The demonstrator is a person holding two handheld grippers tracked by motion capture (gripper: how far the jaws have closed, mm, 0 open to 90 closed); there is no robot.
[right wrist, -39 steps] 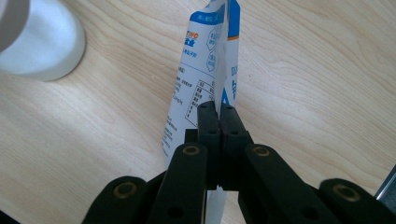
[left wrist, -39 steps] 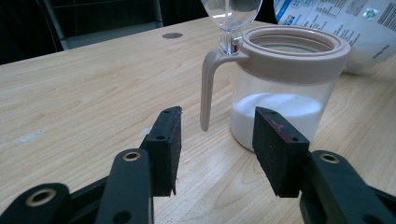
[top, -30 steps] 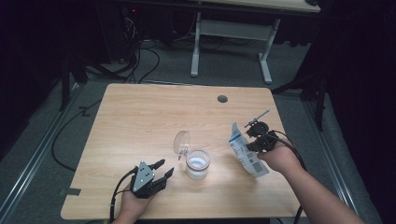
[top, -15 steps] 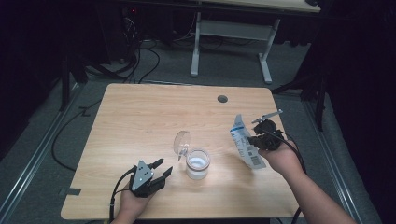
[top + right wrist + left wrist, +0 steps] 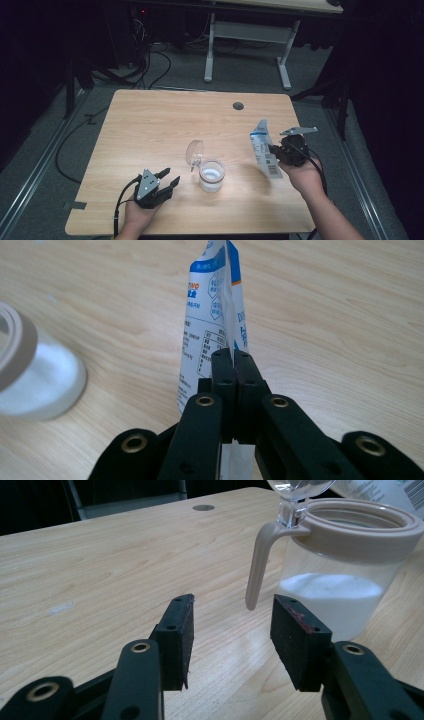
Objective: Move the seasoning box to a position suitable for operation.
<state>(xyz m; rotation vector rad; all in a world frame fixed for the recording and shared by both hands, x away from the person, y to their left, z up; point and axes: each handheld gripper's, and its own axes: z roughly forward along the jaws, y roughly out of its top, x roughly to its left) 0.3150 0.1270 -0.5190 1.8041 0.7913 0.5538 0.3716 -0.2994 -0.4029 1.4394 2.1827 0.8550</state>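
Observation:
A clear jar (image 5: 211, 176) with a tan rim and white powder inside stands near the table's front middle, its clear lid (image 5: 194, 152) flipped up on a tan hinge. In the left gripper view the jar (image 5: 345, 585) is just beyond my open left gripper (image 5: 232, 625), whose pads hold nothing. My left gripper (image 5: 167, 179) rests low at the jar's left. My right gripper (image 5: 274, 150) is shut on a white and blue pouch (image 5: 264, 150), held upright to the right of the jar. In the right gripper view its jaws pinch the pouch (image 5: 212, 315) at its edge.
The wooden table (image 5: 165, 120) has a round cable hole (image 5: 238, 106) at its far right. Another desk's white legs (image 5: 210, 45) stand beyond it, with cables on the grey floor.
My right gripper has carried the pouch a little to the right and toward the back of the table, standing it more upright. The left gripper and jar have stayed put.

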